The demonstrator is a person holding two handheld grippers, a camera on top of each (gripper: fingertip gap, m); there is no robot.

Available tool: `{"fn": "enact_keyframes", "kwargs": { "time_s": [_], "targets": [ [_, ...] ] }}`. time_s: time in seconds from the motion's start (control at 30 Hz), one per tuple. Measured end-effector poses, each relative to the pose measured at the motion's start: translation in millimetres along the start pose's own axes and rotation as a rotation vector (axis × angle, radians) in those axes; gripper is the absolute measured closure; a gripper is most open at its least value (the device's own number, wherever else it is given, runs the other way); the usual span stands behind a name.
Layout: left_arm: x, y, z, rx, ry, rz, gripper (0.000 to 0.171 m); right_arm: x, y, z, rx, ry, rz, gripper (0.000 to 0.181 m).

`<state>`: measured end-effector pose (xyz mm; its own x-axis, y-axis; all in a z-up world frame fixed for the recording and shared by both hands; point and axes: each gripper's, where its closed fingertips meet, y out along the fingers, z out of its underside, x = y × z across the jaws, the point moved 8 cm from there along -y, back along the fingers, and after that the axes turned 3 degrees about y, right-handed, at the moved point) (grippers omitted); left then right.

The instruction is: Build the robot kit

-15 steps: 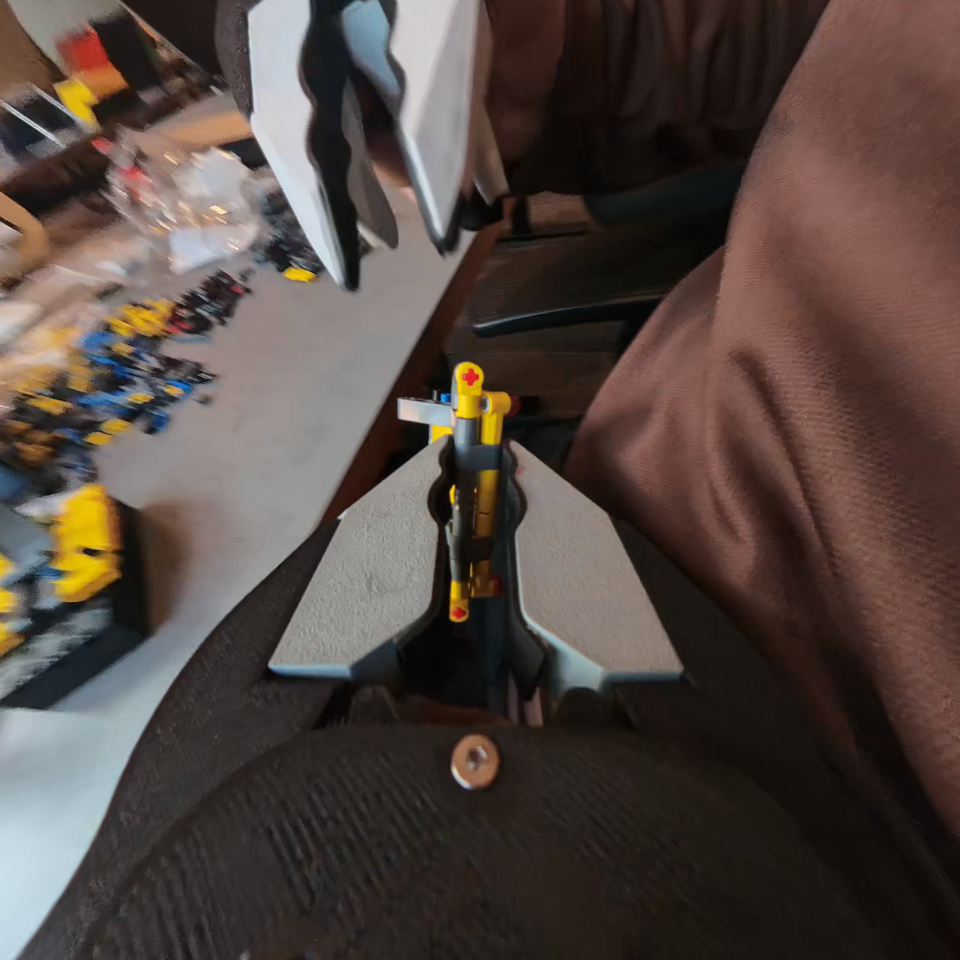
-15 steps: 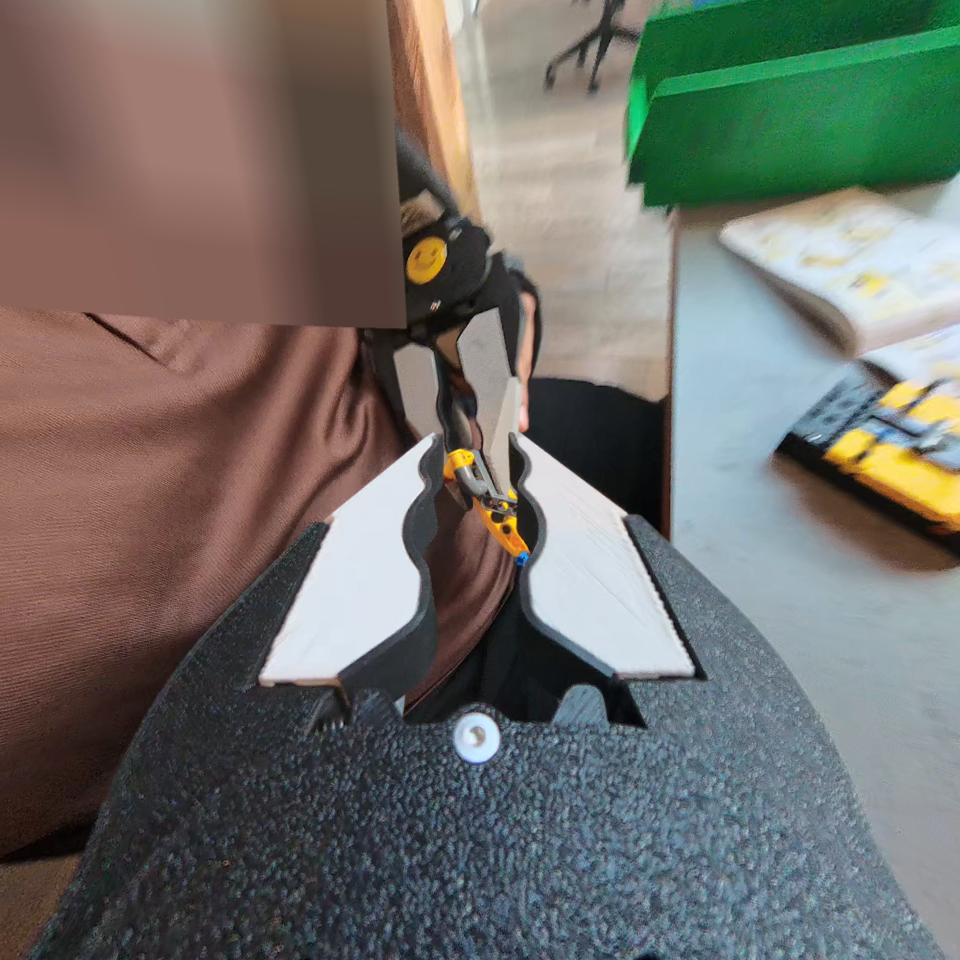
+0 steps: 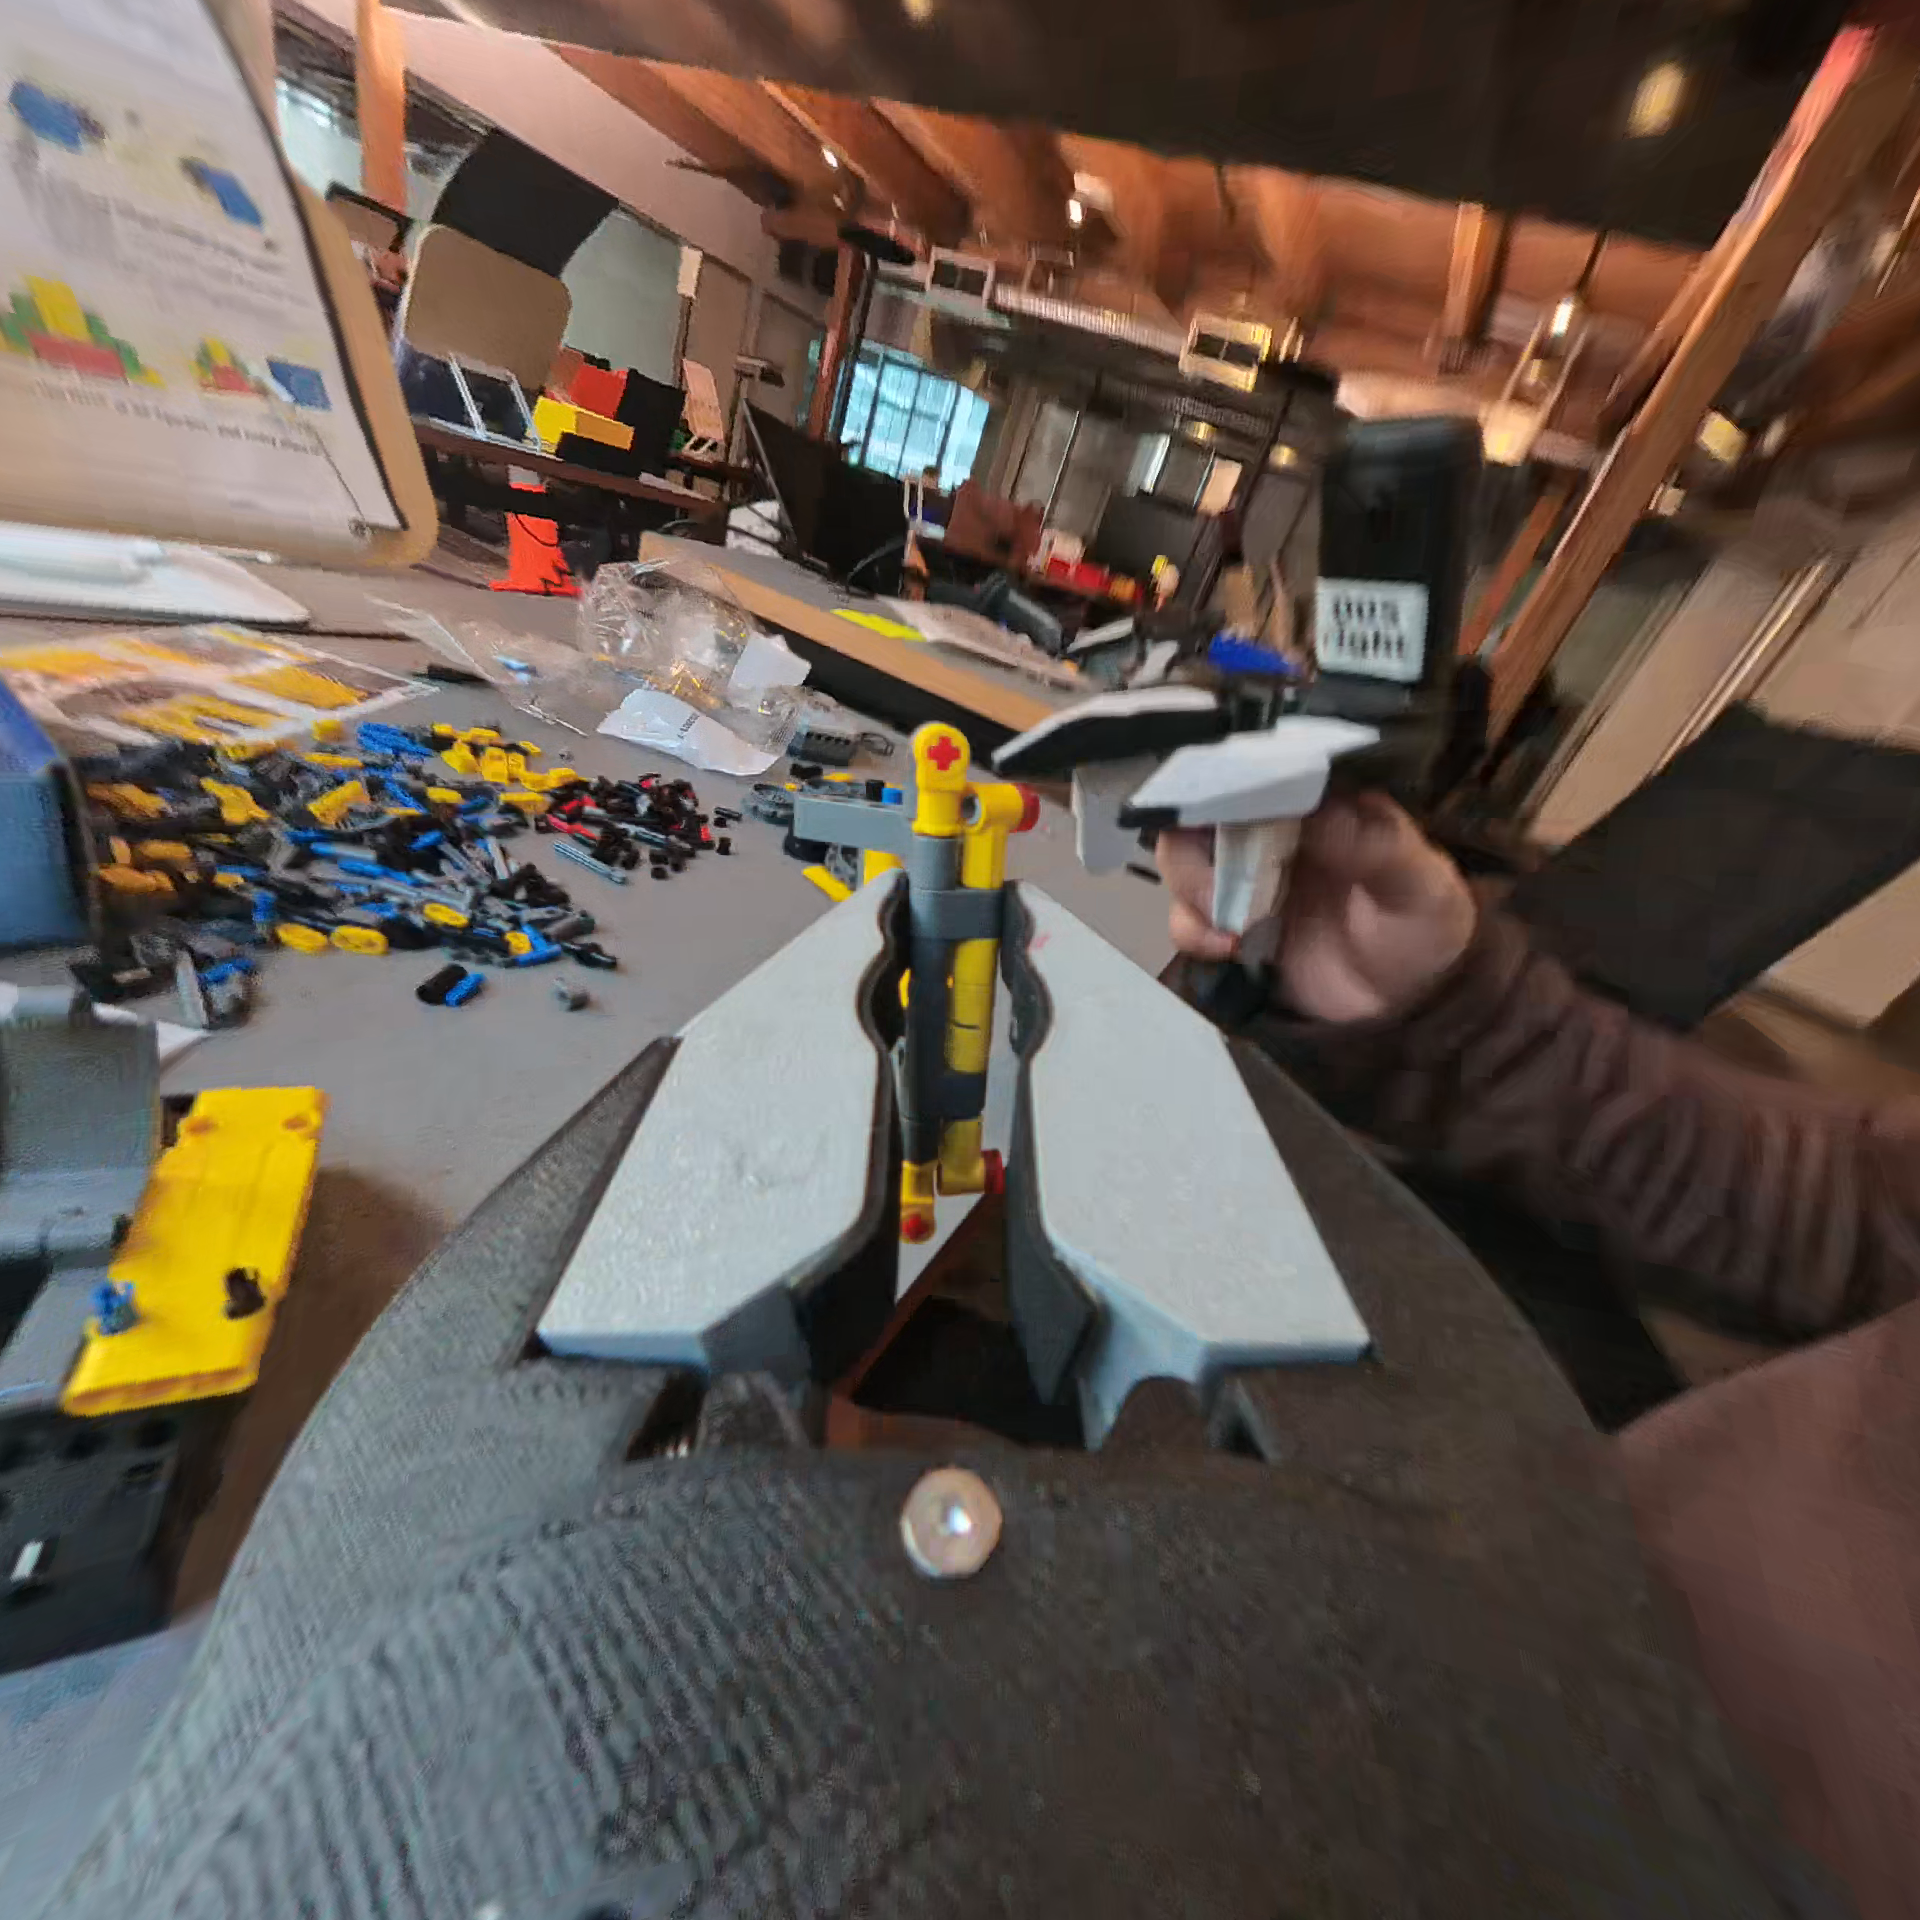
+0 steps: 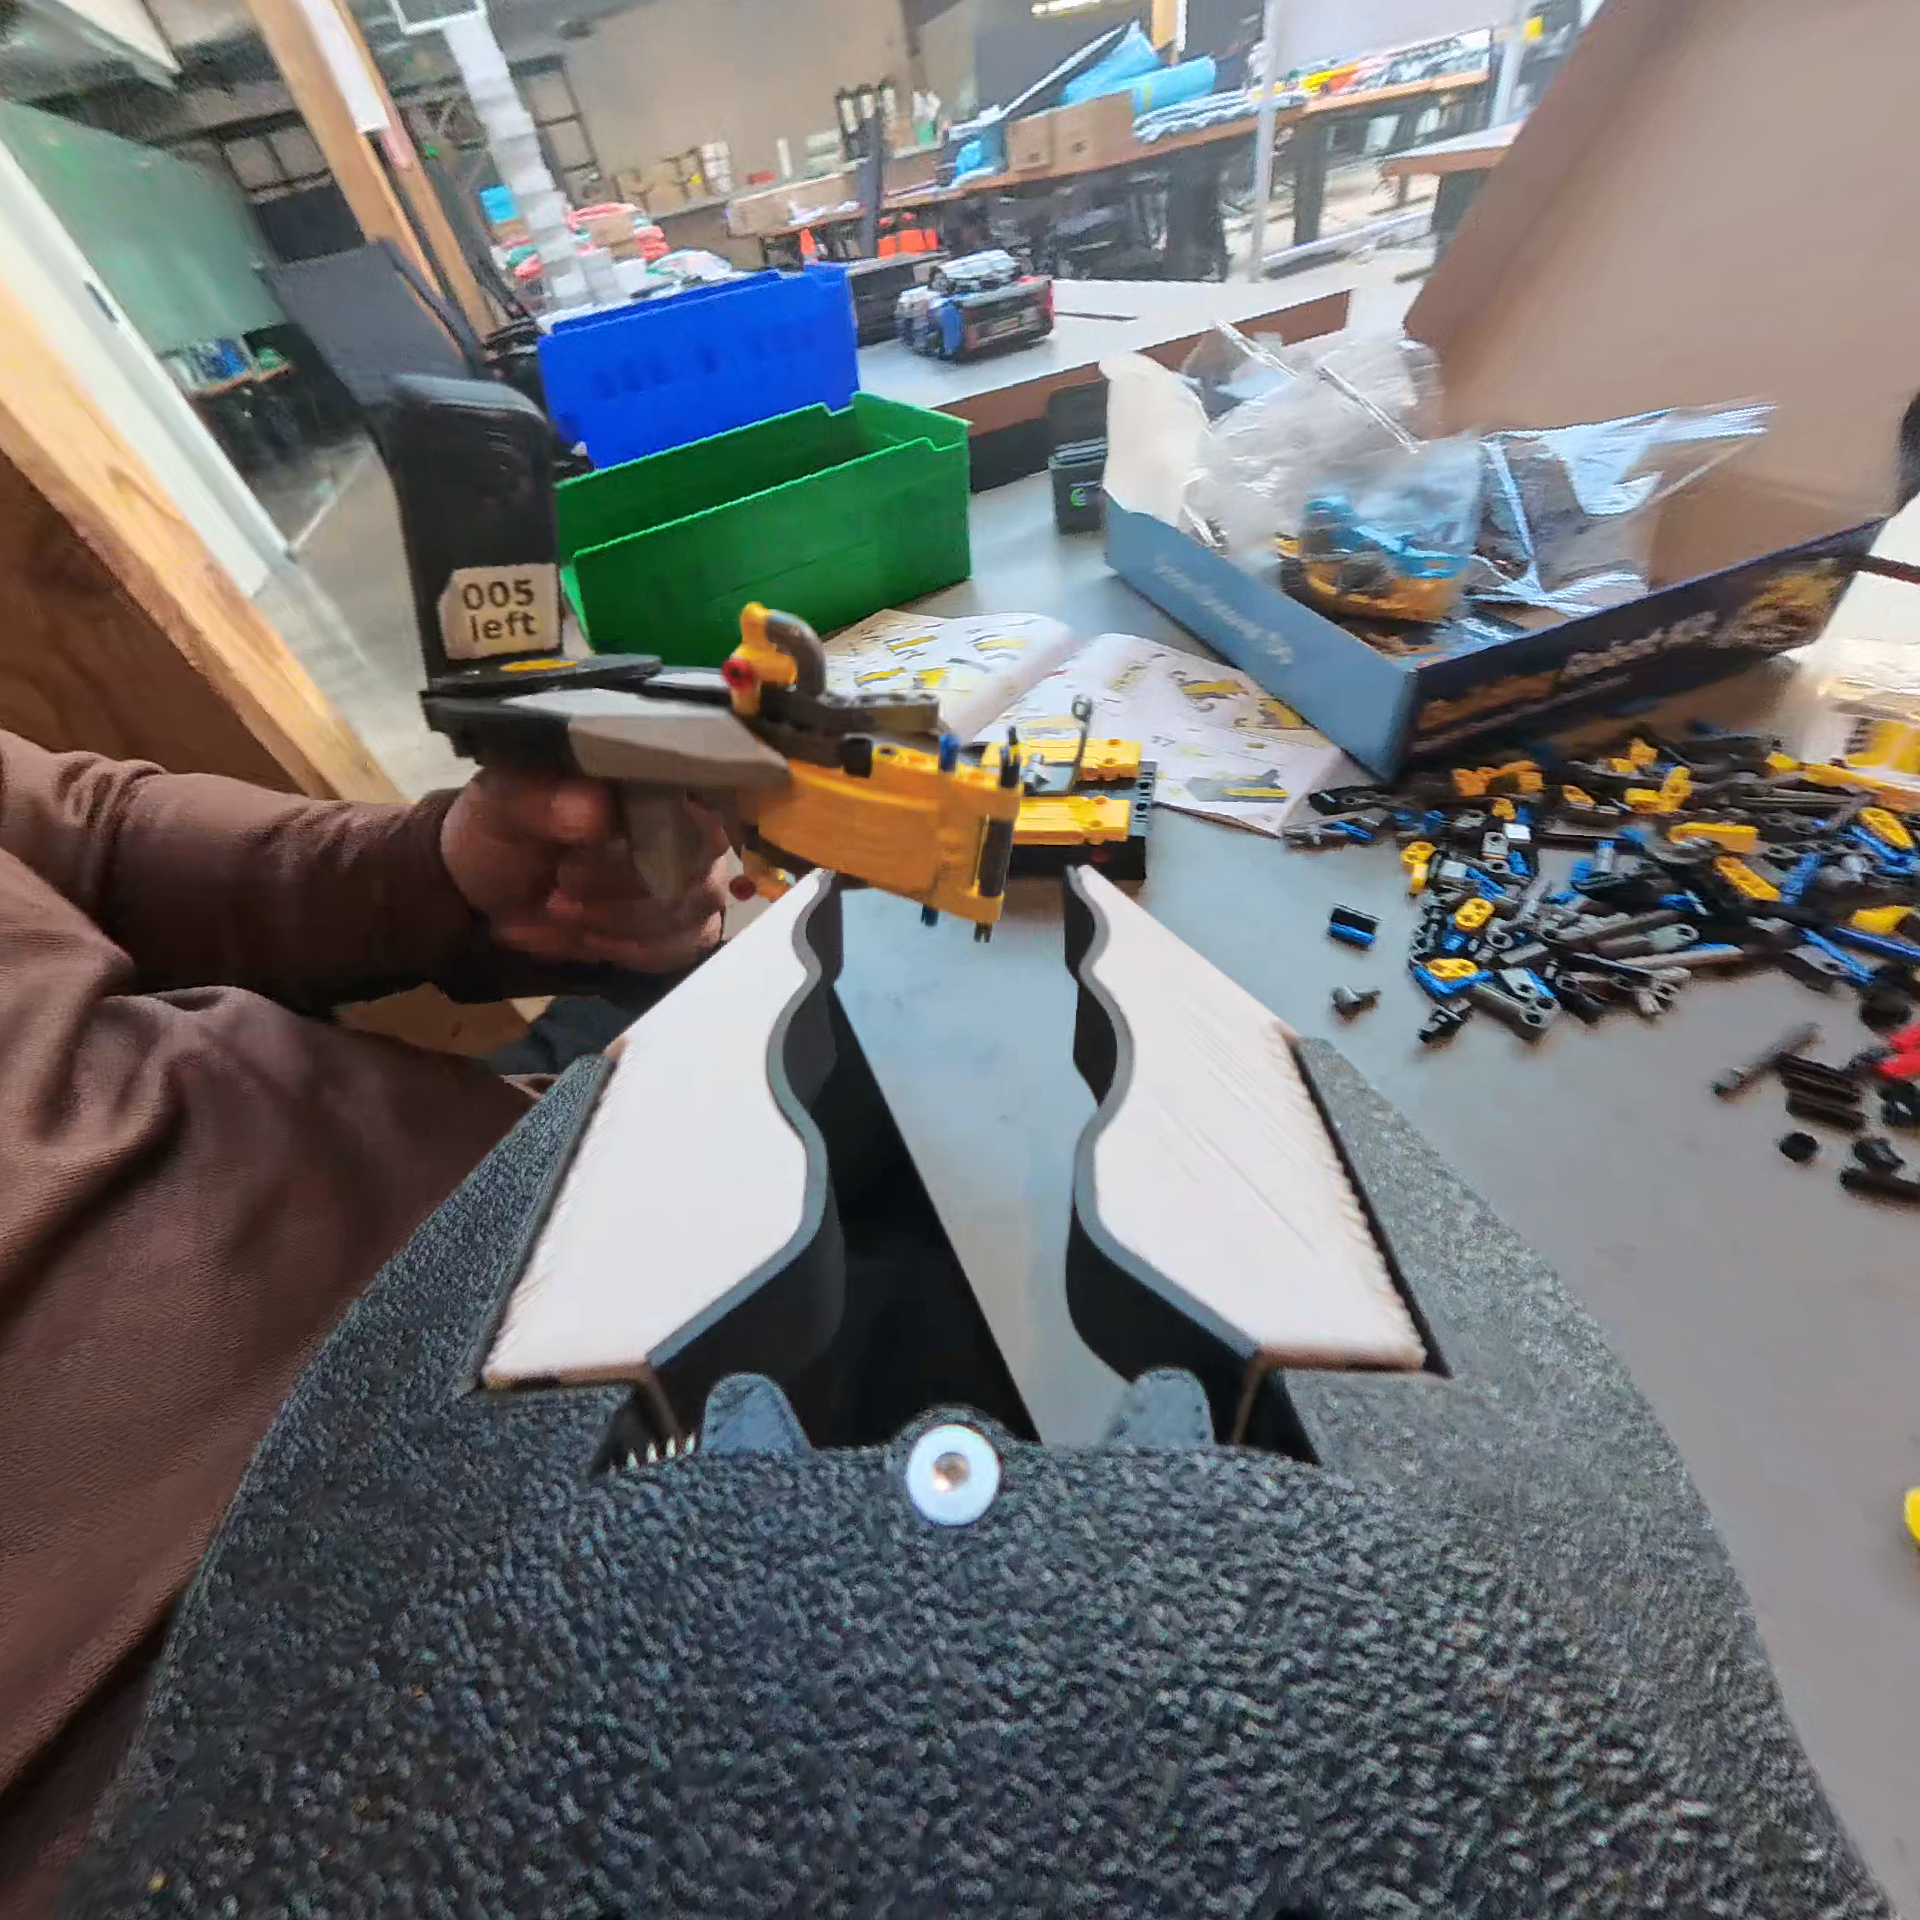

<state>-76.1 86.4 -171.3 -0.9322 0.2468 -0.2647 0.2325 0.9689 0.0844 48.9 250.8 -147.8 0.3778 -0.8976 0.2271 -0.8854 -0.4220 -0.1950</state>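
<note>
Grip, left: left gripper clenched on brick assembly, a yellow and grey stack standing upright between the fingers, with red pin ends at top and bottom.
Grip, right: right gripper released, fingers spread wide, nothing between them.
Change: half a second before, drawn almost shut around the assembly's tip, in front of a brown sleeve; since opened and pulled off to one side. Left grip unchanged, but its camera swung round from the cloth to the table.
Place of the assembly: held in the air near the table's edge, resting on nothing, its yellow end just past the right fingertips.
Table, near: yellow panel on a dark block; loose pieces in yellow, blue and black, well apart from both grippers.
Table, farther: open booklet, blue box holding clear bags, green bin, blue bin behind it.
Hard to tell: whether the right fingertip touched the assembly; its middle, hidden between the left fingers; the room beyond, blurred.
</note>
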Motion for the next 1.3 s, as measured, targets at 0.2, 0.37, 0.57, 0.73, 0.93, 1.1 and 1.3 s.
{"fn": "enact_keyframes", "kwargs": {
  "time_s": [0.2, 0.37, 0.57, 0.73, 0.93, 1.1, 1.3],
  "targets": [
    [21.3, 19.2, 14.3, 0.090, 0.071, -0.100, 0.158, -17.1, 13.2, 34.6, 0.090, 0.006, 0.090, 0.138],
    [16.2, 53.2, 43.8, 0.433, 0.867, -0.186, 0.158, -30.6, 21.5, 55.8, 0.190, -0.027, 0.189, 0.139],
    [0.2, 61.5, 70.6, 0.466, 1.406, -0.199, 0.159, -35.7, 14.9, 58.0, 0.178, -0.042, 0.250, 0.139],
    [-4.5, 60.7, 71.7, 0.378, 1.354, -0.264, 0.159, -38.9, 6.5, 47.7, 0.089, -0.066, 0.331, 0.139],
    [-14.1, 59.1, 35.9, 0.107, 0.569, -0.277, 0.158, -33.1, -10.9, 27.4, -0.057, -0.166, 0.442, 0.154],
    [-6.2, 51.3, 37.0, -0.033, -0.015, -0.206, 0.158, -31.7, -2.2, 34.2, -0.004, -0.199, 0.444, 0.163],
    [19.3, 42.5, 61.4, -0.058, -0.548, -0.236, 0.158, -26.1, 15.0, 39.3, 0.059, -0.246, 0.411, 0.163]
  ]
}}
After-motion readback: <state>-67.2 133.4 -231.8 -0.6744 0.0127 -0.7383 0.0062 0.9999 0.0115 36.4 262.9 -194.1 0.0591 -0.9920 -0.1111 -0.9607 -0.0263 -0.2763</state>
